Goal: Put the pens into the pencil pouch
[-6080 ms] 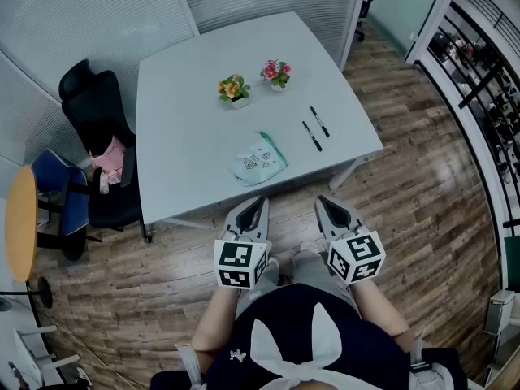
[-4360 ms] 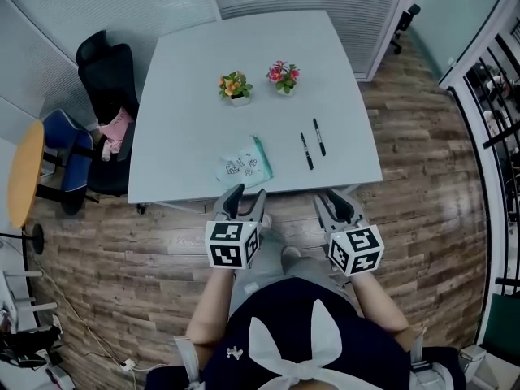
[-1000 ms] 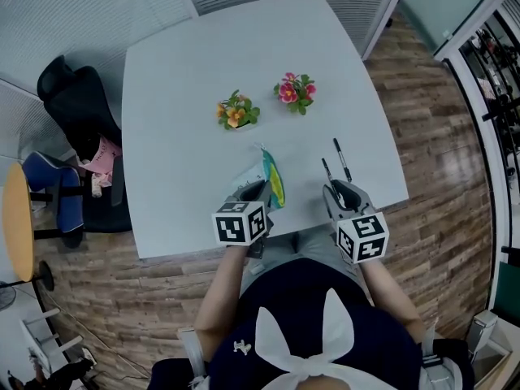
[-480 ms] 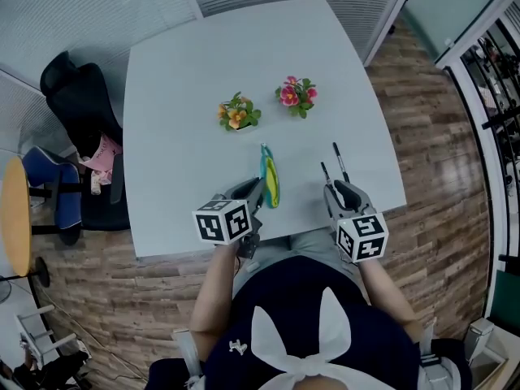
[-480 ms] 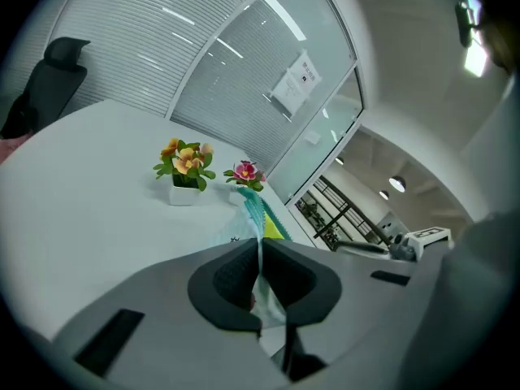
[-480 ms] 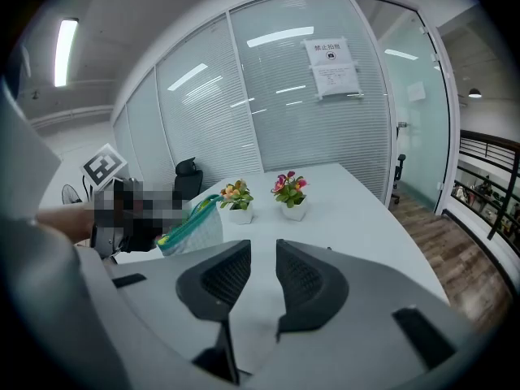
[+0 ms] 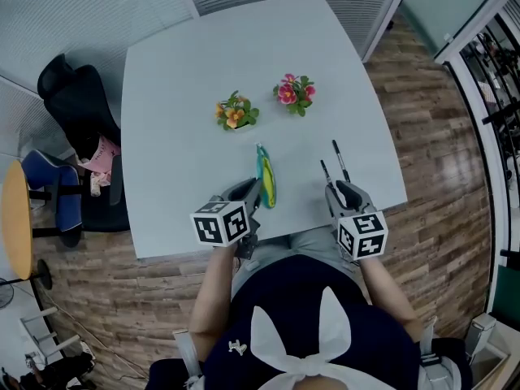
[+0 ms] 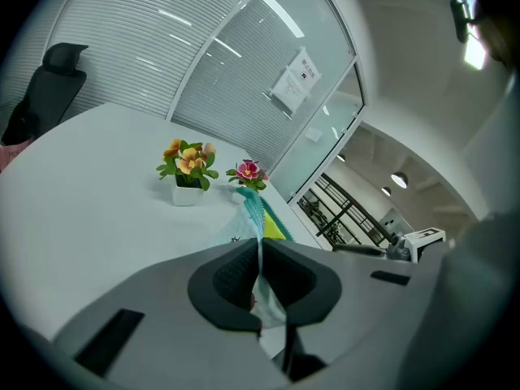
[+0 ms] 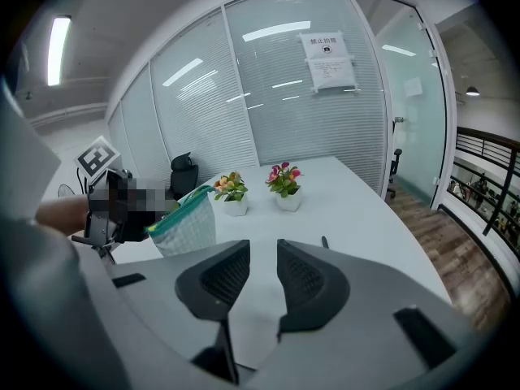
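Observation:
A mint-green printed pencil pouch (image 7: 264, 177) with a teal zip edge stands on edge above the white table (image 7: 179, 80). My left gripper (image 7: 252, 193) is shut on its near corner. In the left gripper view the cloth of the pouch (image 8: 253, 214) is pinched between the left gripper's (image 8: 260, 260) jaws. Two black pens (image 7: 326, 172) (image 7: 340, 160) lie side by side on the table just beyond my right gripper (image 7: 340, 190). The right gripper (image 9: 264, 270) is open; its jaws have just been opening, with nothing between them. One pen tip (image 9: 324, 241) shows past them.
Two small flower pots (image 7: 236, 110) (image 7: 294, 93) stand mid-table beyond the pouch. A black office chair (image 7: 77, 104) and a blue chair (image 7: 49, 189) are at the table's left. Wood floor and a railing lie to the right.
The left gripper has rolled, and the pouch in it has turned from lying tilted to standing on its edge. The right gripper has stayed near the pens.

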`<state>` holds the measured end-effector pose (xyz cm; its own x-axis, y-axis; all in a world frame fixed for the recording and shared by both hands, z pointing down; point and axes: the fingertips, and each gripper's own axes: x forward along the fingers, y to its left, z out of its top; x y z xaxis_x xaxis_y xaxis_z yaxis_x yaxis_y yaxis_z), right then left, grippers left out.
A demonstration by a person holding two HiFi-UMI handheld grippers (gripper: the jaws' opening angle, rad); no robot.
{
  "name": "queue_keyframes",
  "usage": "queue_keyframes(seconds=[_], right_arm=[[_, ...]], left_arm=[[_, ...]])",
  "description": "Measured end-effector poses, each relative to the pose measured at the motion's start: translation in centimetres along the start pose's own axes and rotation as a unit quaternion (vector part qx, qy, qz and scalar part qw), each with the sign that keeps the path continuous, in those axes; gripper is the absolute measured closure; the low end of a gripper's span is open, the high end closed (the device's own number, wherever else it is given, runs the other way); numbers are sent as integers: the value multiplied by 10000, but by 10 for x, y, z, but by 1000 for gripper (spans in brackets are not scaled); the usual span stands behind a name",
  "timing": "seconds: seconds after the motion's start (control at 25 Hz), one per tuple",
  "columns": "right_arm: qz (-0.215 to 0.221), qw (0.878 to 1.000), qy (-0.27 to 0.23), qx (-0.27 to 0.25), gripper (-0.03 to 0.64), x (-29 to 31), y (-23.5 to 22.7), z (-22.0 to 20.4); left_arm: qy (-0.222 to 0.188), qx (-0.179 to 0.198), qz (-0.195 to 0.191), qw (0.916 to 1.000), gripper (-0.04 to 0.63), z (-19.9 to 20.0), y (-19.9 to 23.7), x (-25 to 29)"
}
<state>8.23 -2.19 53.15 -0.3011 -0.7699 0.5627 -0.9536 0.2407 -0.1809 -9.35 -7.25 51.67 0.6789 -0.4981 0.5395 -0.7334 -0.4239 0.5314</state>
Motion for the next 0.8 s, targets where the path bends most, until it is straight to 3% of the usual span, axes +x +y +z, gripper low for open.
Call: queue_keyframes(seconds=[0.8], right_arm=[[-378,9922,1187,96,491,31,-37,-90]], left_arm=[[41,18,-194,9998,563,3,-5,7]])
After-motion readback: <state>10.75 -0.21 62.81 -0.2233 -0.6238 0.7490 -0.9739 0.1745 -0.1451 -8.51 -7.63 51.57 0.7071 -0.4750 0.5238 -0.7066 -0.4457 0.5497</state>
